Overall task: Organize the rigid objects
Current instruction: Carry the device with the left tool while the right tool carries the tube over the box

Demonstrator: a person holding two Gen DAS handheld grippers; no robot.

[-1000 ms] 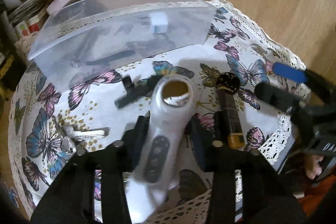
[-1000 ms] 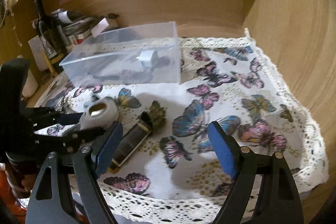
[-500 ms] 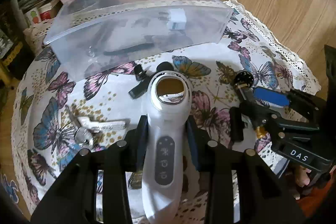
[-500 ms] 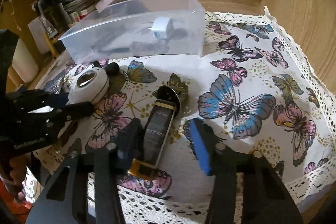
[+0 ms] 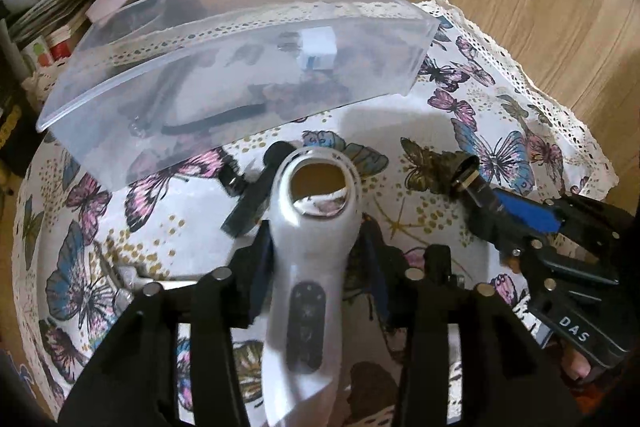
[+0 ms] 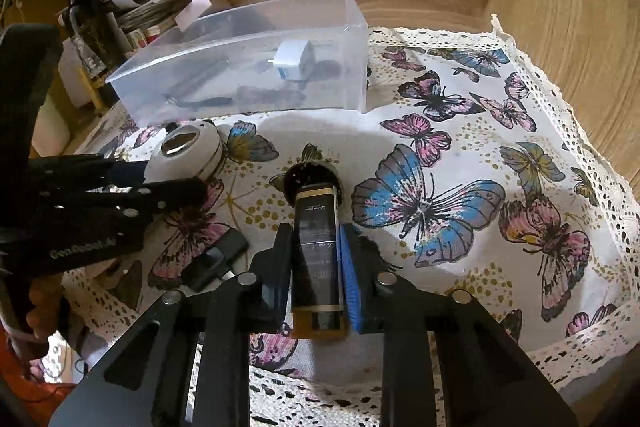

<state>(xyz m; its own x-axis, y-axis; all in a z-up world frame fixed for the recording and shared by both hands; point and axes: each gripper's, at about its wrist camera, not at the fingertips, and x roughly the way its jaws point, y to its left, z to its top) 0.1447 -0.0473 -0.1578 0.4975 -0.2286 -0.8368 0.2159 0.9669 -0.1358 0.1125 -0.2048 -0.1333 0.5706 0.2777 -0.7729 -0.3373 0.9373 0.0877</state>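
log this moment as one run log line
left gripper: shut on white device | right gripper: shut on dark bottle | clear bin: behind both

The right hand-held gripper (image 6: 314,263) clamps a dark bottle (image 6: 316,247) over the butterfly cloth (image 6: 460,155), with the clear bin (image 6: 248,67) beyond and the left hand-held gripper (image 6: 176,183) holding a white device (image 6: 188,155).

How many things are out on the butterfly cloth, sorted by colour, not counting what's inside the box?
White: 1, the handheld device.
Black and gold: 1, the bottle.
Black: 2, a small clip-like piece and a flat gadget.
Silver: 1, a key.
Total: 5.
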